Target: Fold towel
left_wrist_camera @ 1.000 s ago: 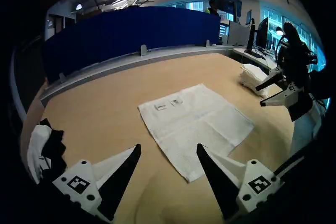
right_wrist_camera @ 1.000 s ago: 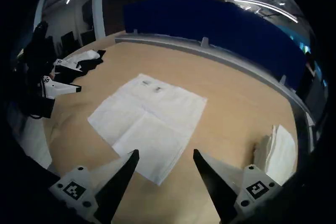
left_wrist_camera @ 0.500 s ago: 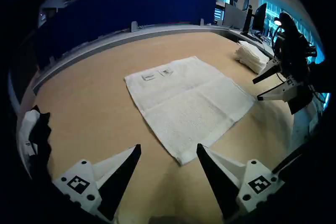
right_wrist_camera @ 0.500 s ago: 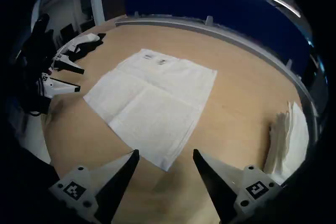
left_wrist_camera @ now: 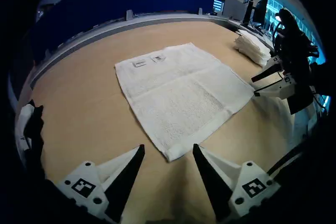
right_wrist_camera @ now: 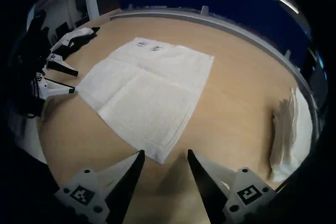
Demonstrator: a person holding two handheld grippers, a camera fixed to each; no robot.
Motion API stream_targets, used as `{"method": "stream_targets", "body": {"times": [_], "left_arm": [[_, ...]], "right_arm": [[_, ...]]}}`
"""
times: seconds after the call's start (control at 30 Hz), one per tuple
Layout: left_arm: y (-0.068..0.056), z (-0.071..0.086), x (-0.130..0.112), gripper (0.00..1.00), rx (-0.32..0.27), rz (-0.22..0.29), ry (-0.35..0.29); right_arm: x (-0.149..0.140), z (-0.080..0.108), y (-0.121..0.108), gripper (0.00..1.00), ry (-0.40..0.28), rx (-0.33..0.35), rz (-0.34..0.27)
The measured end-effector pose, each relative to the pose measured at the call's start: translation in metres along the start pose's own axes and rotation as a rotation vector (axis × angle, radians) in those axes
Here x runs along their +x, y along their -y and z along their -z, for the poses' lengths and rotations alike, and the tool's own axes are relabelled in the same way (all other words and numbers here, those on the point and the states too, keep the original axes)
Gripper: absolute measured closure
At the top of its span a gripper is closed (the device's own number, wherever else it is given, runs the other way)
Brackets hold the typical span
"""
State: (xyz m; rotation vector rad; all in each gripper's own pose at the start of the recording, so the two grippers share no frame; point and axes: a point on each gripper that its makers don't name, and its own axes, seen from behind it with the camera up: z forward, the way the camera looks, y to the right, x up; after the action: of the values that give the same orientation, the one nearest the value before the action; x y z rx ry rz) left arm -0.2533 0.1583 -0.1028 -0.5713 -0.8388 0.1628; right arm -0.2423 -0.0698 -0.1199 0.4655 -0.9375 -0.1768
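A white towel lies spread flat on the tan table, two small labels near its far edge. My left gripper is open, its black fingertips either side of the towel's near corner, just short of it. In the right gripper view the same towel is flat, and my right gripper is open at its other near corner. The right gripper and the dark-sleeved arm holding it appear at the right of the left gripper view. The left gripper appears at the left of the right gripper view.
A stack of folded white towels sits at the table's right side, also the stack far right in the left gripper view. A black and white cloth heap lies at the left. A blue partition runs behind the table.
Both grippers have come lower and closer to the towel's near corners. Their fingers have narrowed slightly. The towel has not moved.
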Motion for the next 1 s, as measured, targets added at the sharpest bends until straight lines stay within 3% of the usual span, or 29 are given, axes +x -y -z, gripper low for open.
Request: {"method": "stream_targets", "body": {"times": [0.2,0.47,0.53,0.67,0.8,0.9,1.0], "left_arm": [[-0.009,-0.005,-0.005,0.28,-0.007,-0.01,0.02],[-0.011,-0.009,-0.01,0.34,0.004,0.003,0.041],[-0.011,-0.01,-0.01,0.35,0.005,0.004,0.043],[-0.009,-0.011,-0.01,0.48,0.017,0.009,0.046],[-0.008,-0.011,-0.009,0.49,0.019,0.022,0.05],[-0.008,-0.012,-0.009,0.52,0.021,0.024,0.051],[-0.007,-0.013,-0.009,0.54,0.024,0.02,0.05]], "right_arm": [[-0.005,-0.004,0.004,0.36,0.003,0.005,0.003],[-0.002,-0.008,0.004,0.48,-0.004,0.008,-0.014],[-0.002,-0.008,0.003,0.52,-0.004,0.008,-0.013],[-0.001,-0.008,0.001,0.54,-0.004,0.009,-0.012],[0.0,-0.008,0.002,0.6,-0.007,0.012,-0.015],[0.001,-0.008,0.004,0.7,-0.01,0.016,-0.014],[0.001,-0.009,0.005,0.71,-0.012,0.011,-0.008]]}}
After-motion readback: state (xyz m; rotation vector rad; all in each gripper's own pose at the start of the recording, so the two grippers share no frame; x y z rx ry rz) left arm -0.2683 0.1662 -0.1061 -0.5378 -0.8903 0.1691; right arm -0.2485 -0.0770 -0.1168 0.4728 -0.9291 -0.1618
